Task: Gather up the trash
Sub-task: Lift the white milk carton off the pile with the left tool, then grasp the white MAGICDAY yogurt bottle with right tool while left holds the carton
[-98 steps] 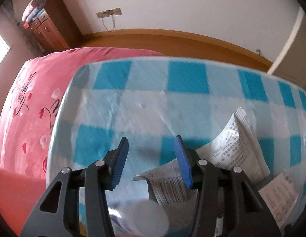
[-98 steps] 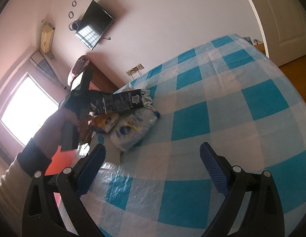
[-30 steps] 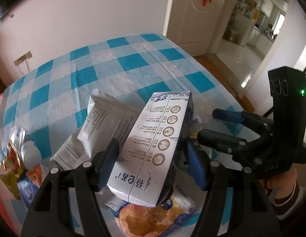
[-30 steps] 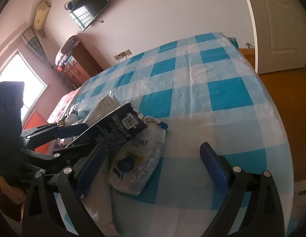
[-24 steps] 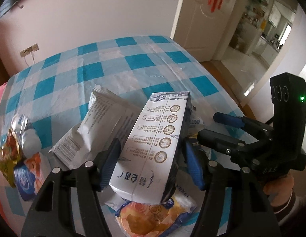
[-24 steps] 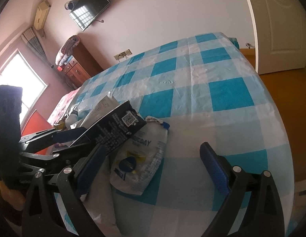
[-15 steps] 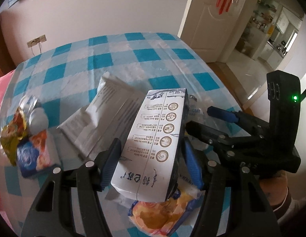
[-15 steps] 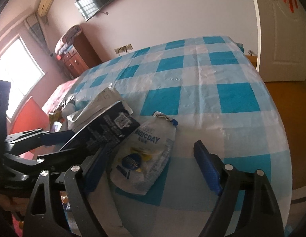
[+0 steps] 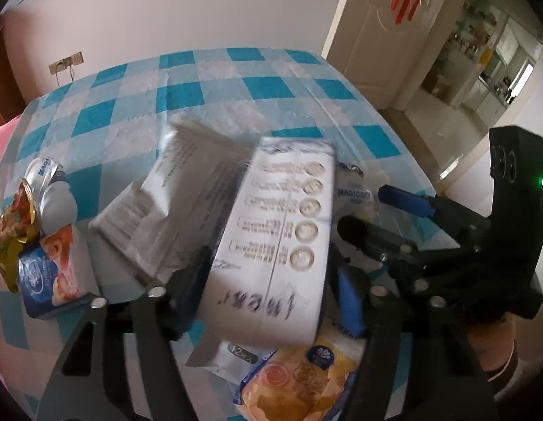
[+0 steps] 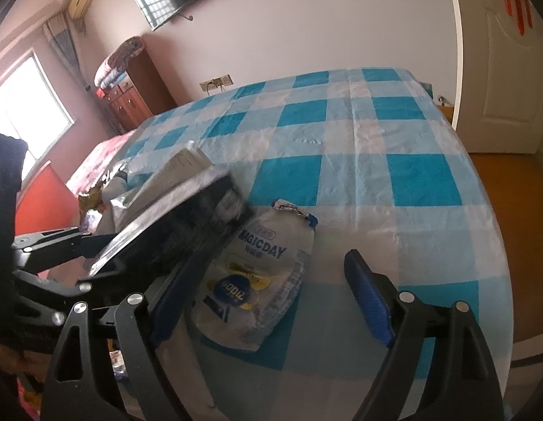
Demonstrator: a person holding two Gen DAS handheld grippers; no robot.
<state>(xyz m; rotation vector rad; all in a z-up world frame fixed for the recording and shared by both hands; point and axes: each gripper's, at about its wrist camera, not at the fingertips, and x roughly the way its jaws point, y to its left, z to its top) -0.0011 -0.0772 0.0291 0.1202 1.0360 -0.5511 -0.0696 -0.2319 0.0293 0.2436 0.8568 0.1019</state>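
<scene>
Since a few seconds ago, when my left claw was empty above the blue-and-white checkered plastic cloth (image 9: pixel 215 94), a carton has come between its jaws. From the left wrist, my left claw (image 9: pixel 271 280) is clamped on the tall white printed milk carton (image 9: pixel 282 245), its smooth cardboard sides pressed by both pads and its jaws having closed a little more. Behind it a crumpled white paper bag (image 9: pixel 187 196) lies on the cloth, and below it a glossy yellow snack packet (image 9: pixel 303 382); at left lies a small blue printed box (image 9: pixel 50 277). From the right wrist, my right claw (image 10: pixel 271 294) stands wide apart around nothing, having just narrowed slightly; the soft clear MAGICDAY plastic pouch (image 10: pixel 260 280) lies flat below it, between the open jaws. The carton's dark side (image 10: pixel 187 231) is just beside my right claw's left pad. I think the carton can slip, because its surface is slick, and my two claws are near enough to knock together.
</scene>
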